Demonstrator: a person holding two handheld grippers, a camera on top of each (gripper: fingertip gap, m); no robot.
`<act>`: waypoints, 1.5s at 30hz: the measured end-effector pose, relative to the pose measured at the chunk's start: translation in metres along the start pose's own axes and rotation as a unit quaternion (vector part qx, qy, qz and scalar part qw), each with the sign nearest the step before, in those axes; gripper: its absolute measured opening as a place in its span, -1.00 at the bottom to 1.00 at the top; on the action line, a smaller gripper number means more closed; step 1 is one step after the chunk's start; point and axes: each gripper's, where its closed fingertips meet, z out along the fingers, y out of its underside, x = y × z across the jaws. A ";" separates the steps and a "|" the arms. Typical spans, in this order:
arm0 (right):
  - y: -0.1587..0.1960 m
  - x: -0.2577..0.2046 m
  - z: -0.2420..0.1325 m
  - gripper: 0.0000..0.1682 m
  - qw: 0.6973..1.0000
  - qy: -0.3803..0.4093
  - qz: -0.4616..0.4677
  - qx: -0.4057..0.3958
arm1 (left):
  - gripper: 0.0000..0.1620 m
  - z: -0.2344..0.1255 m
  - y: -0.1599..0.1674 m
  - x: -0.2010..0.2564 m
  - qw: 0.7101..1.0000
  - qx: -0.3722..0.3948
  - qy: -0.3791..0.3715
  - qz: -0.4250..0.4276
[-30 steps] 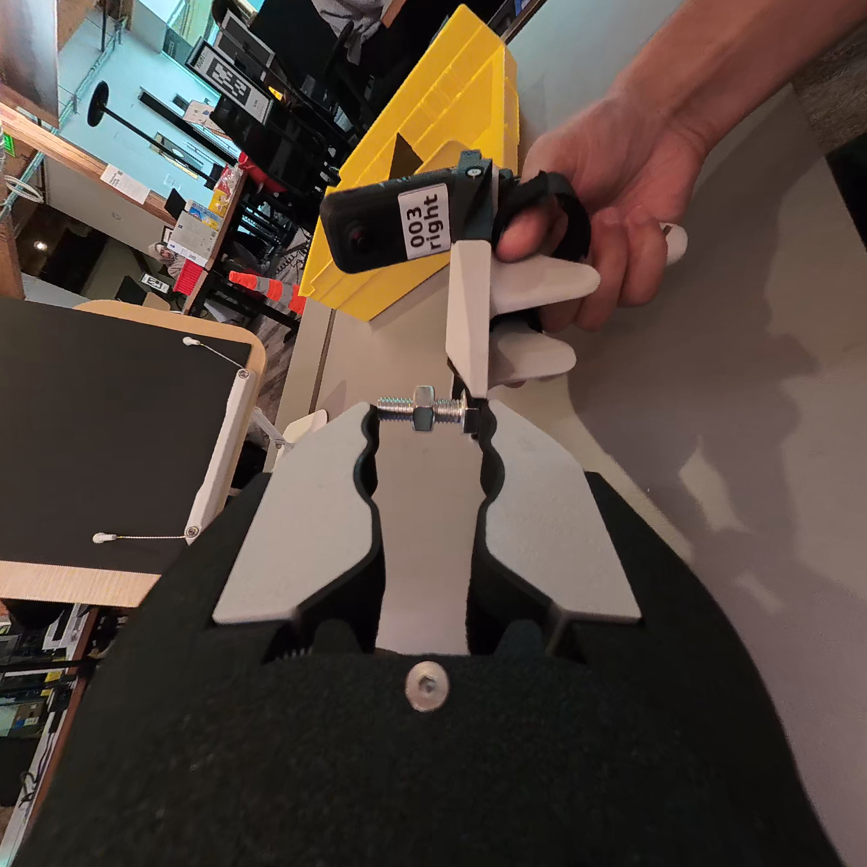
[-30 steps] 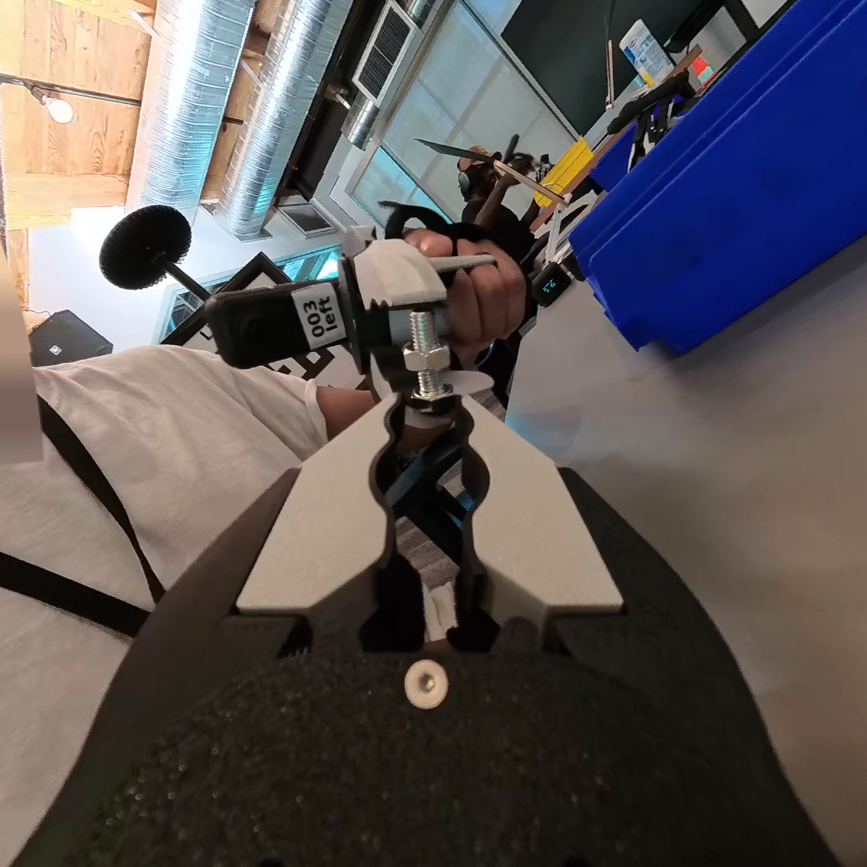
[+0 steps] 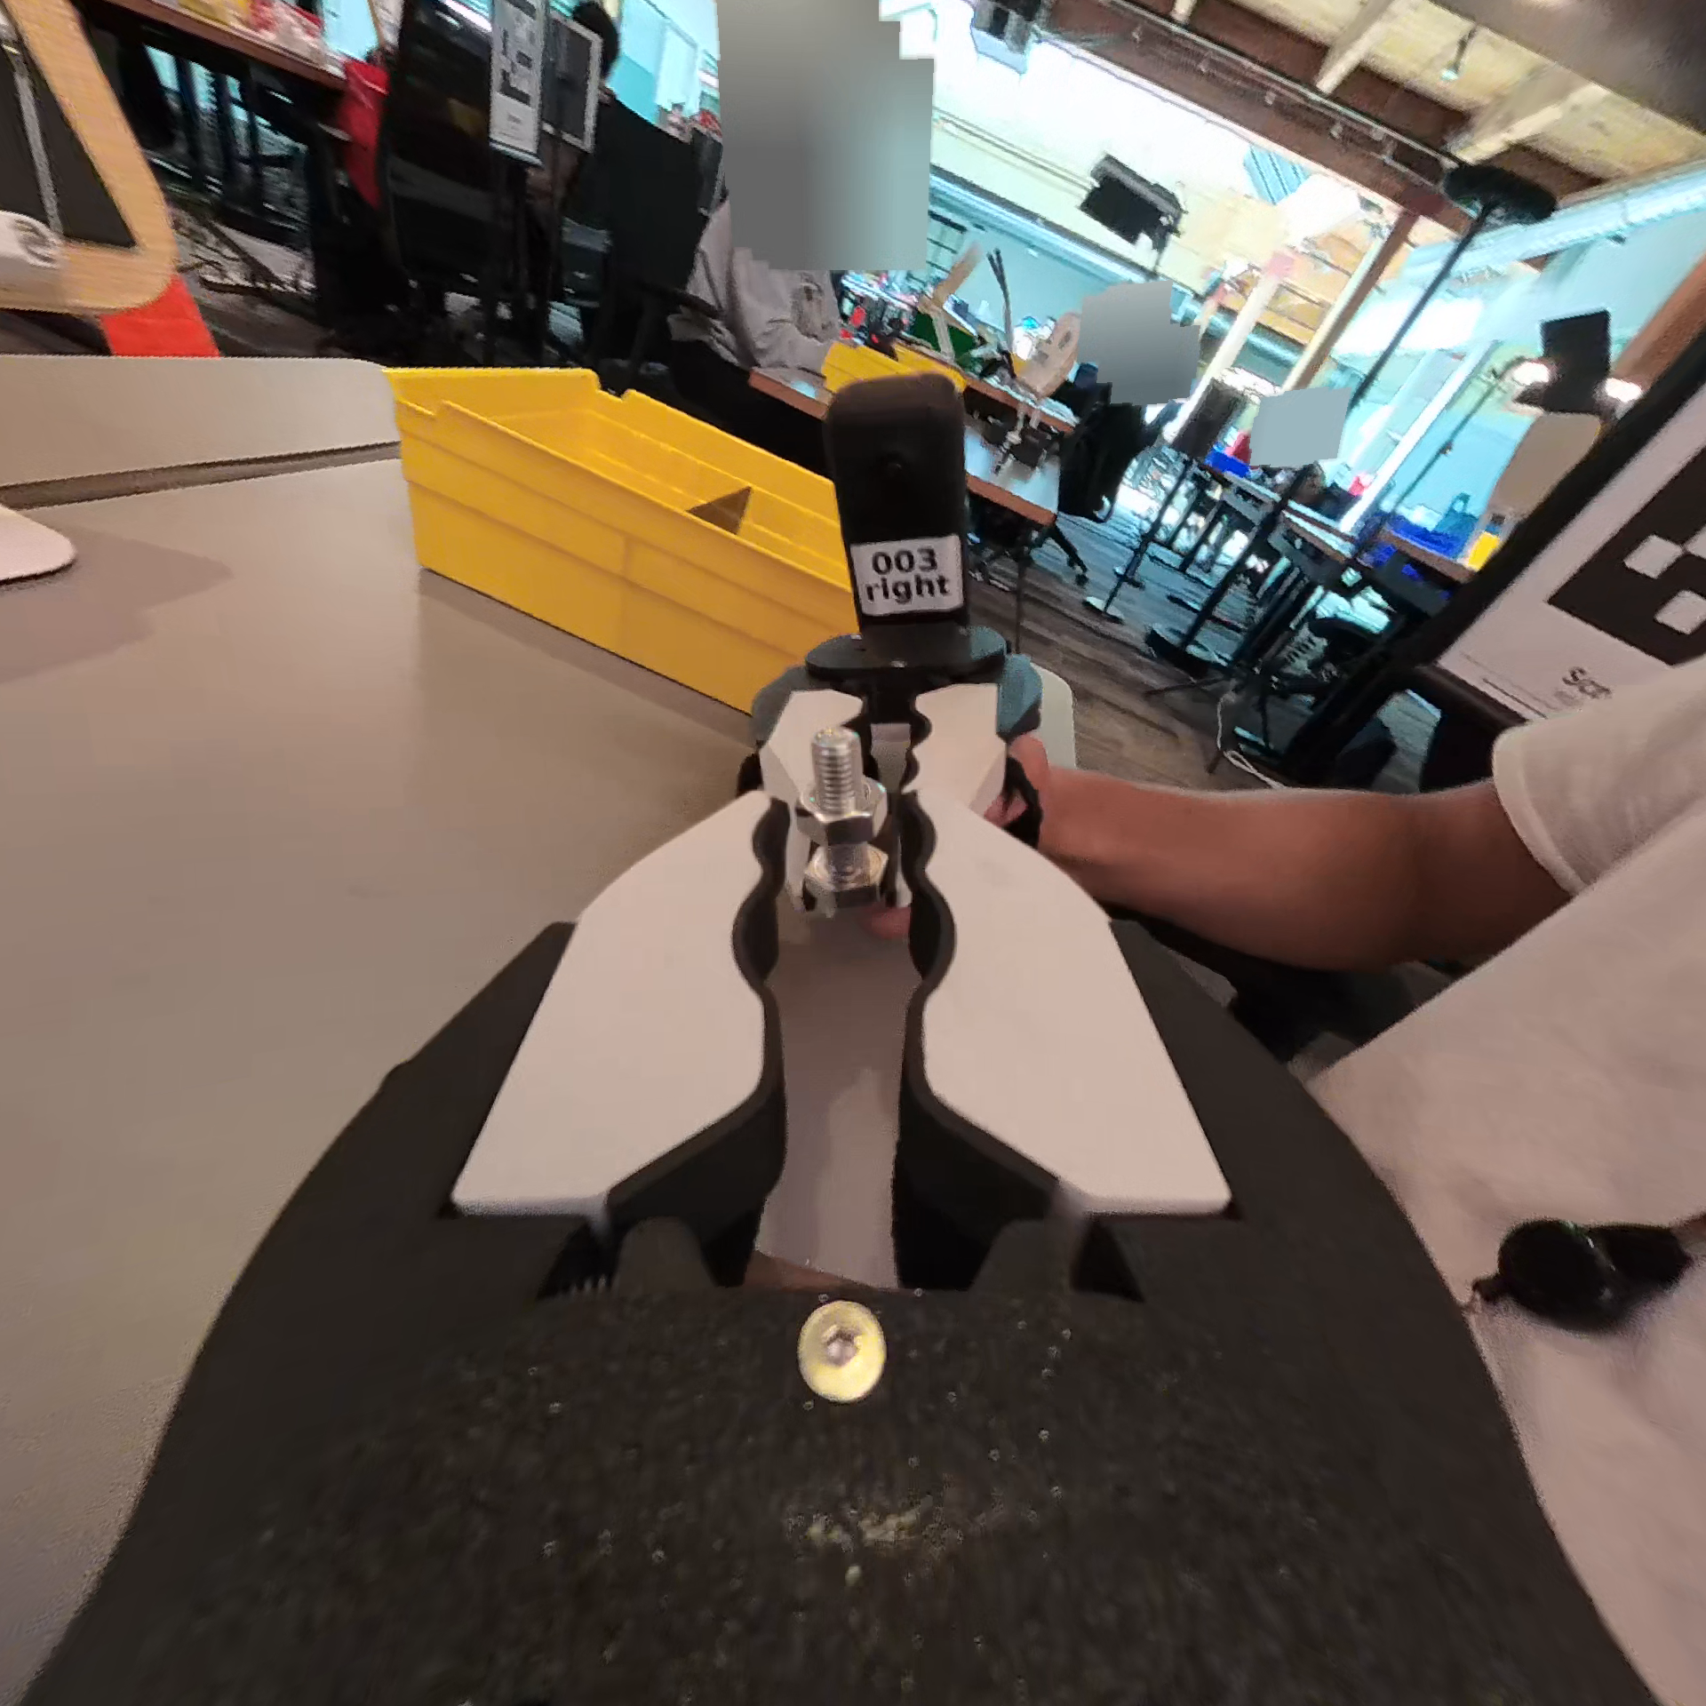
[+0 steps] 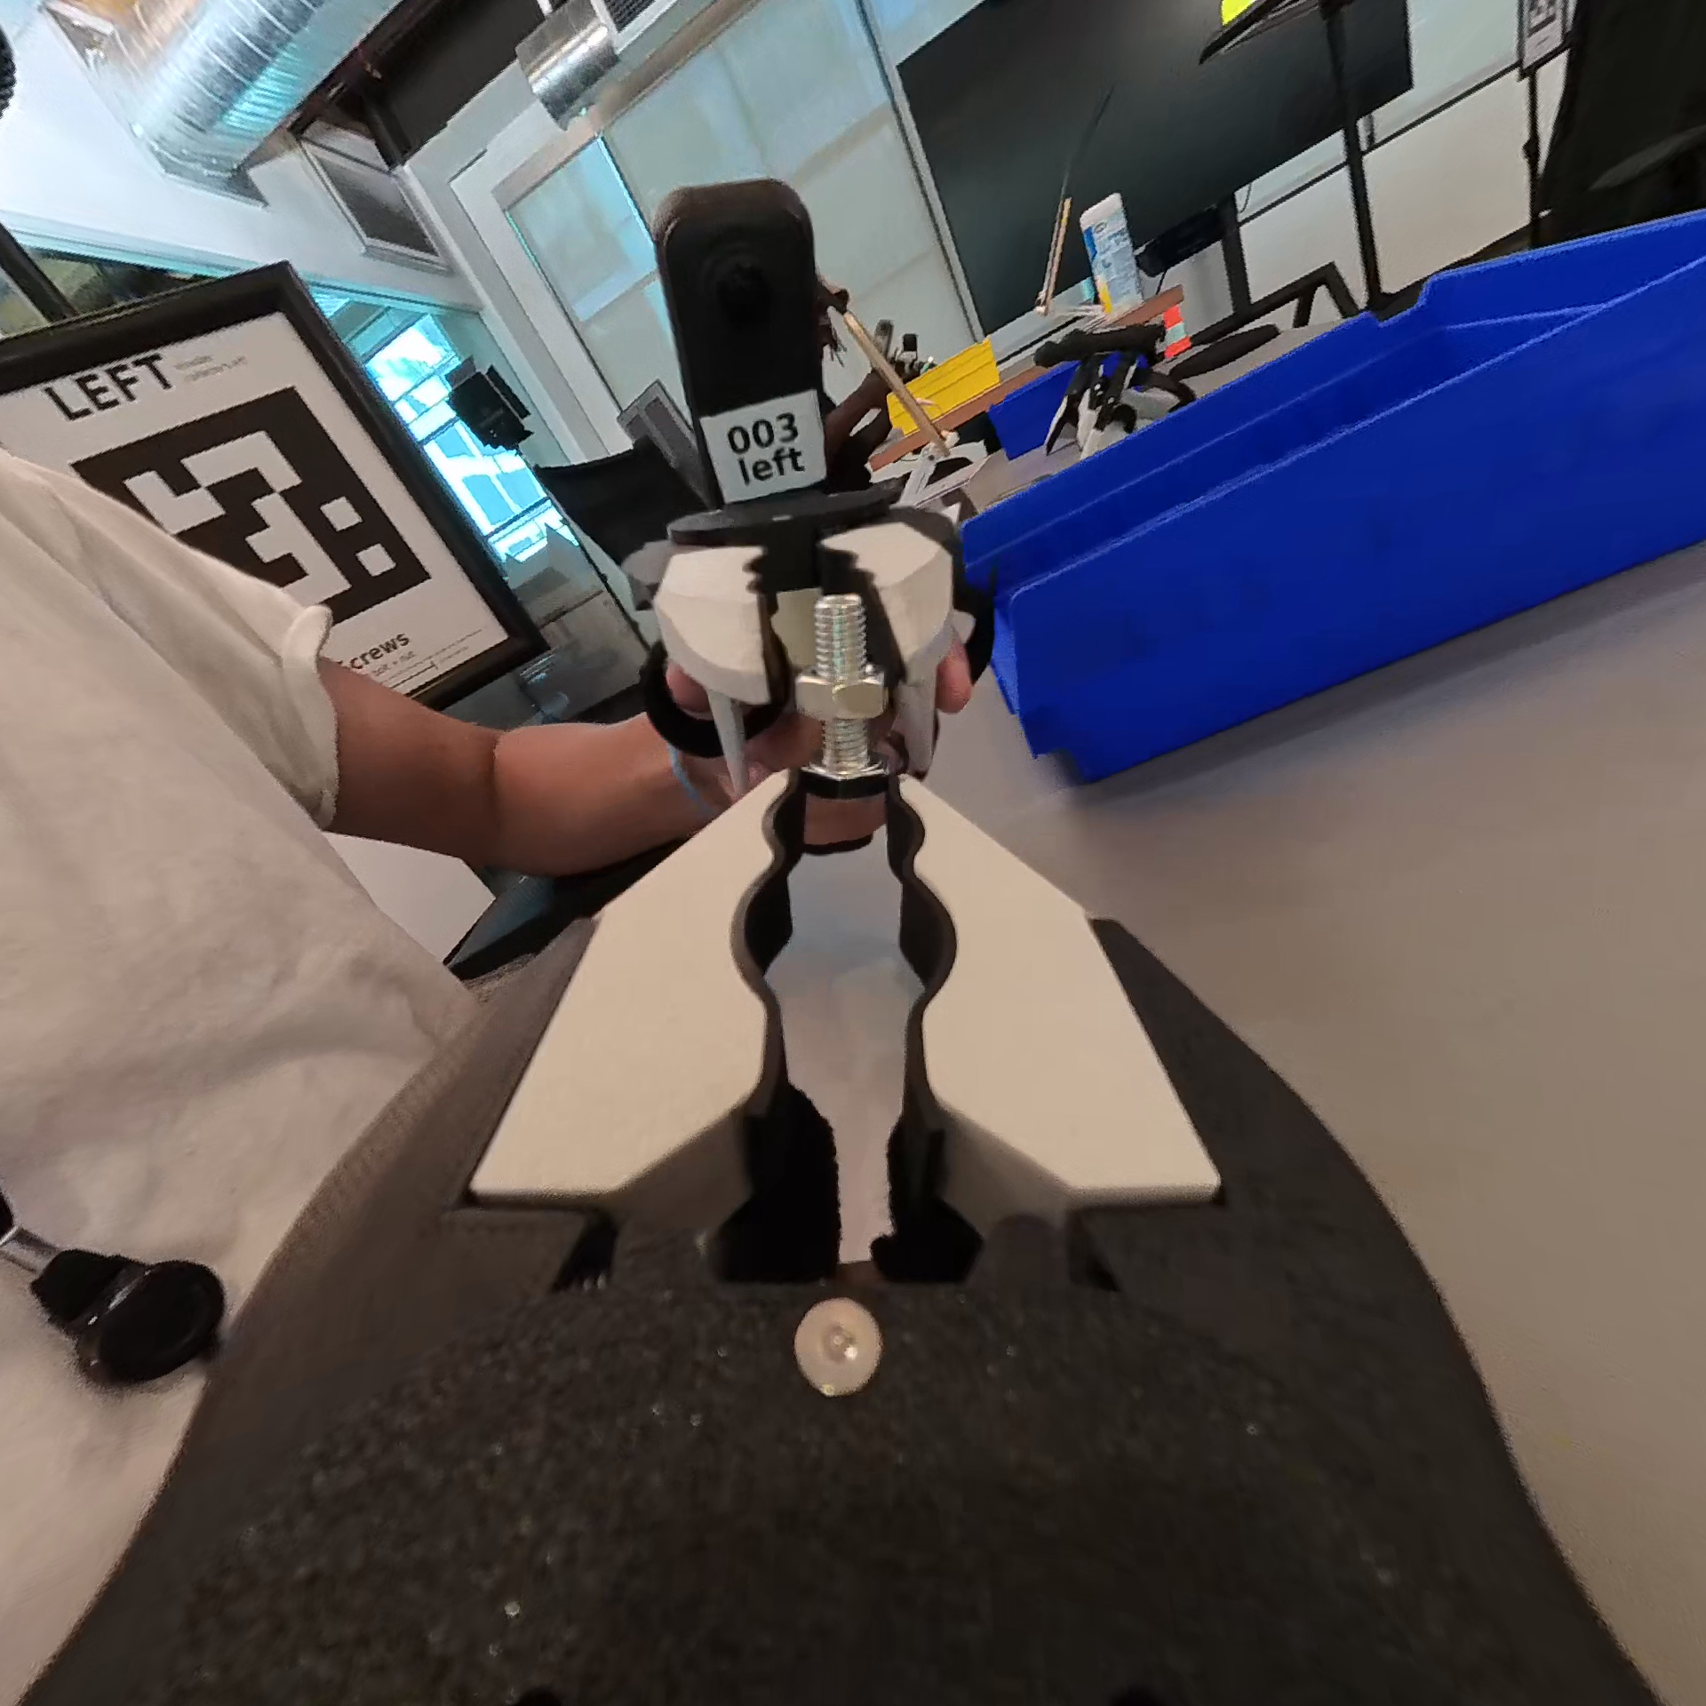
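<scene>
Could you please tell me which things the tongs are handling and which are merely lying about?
Handled: bolt, in right tongs; nut on it, in left tongs.
Lying about: yellow bin, blue bin, framed marker sign.

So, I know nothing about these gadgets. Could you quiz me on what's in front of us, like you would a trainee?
1. True or false: the left gripper and the right gripper meet tip to tip at an upright bolt.
2. In the right wrist view, the bin on the table beside the bolt is: A yellow, B blue, C red.
3. Fill in: a hexagonal ___ is threaded onto the bolt's shank.

Key: 1 true. 2 B. 3 nut.
</scene>
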 end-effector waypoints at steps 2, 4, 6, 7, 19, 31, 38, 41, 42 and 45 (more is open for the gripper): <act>0.004 -0.006 0.001 -0.80 1.000 -0.017 0.006 -0.014 | -0.72 0.000 0.003 0.004 1.000 -0.005 0.009 0.010; 0.008 -0.009 0.003 -0.80 0.999 -0.027 0.012 -0.025 | -0.71 0.001 0.004 0.008 1.000 -0.008 0.019 0.014; 0.012 -0.011 0.005 -0.80 0.999 -0.034 0.018 -0.036 | -0.79 0.000 0.005 0.010 1.000 -0.009 0.020 0.021; 0.013 -0.012 0.005 -0.80 0.998 -0.037 0.017 -0.038 | -0.86 0.000 0.005 0.010 0.999 -0.010 0.021 0.025; 0.003 0.003 0.005 -0.78 0.999 0.030 -0.014 -0.006 | -0.89 0.000 0.000 -0.003 0.999 0.015 -0.020 0.021; 0.003 0.005 0.006 -0.80 0.999 0.039 -0.025 -0.003 | -0.88 0.001 -0.001 -0.006 1.000 0.020 -0.023 0.008; 0.003 0.020 0.000 -0.80 0.998 0.068 -0.010 0.001 | -0.63 0.006 0.001 -0.010 0.999 0.028 -0.033 -0.025; -0.003 0.026 -0.005 -0.80 0.996 0.083 -0.006 0.021 | -0.51 0.005 -0.003 -0.008 0.998 0.035 -0.041 -0.021; -0.007 0.027 -0.009 -0.80 0.996 0.086 -0.004 0.032 | -0.53 0.004 -0.006 -0.006 0.998 0.041 -0.033 -0.023; -0.014 0.029 -0.015 -0.80 0.995 0.086 0.000 0.049 | -0.65 0.003 -0.007 -0.006 0.998 0.047 -0.030 -0.033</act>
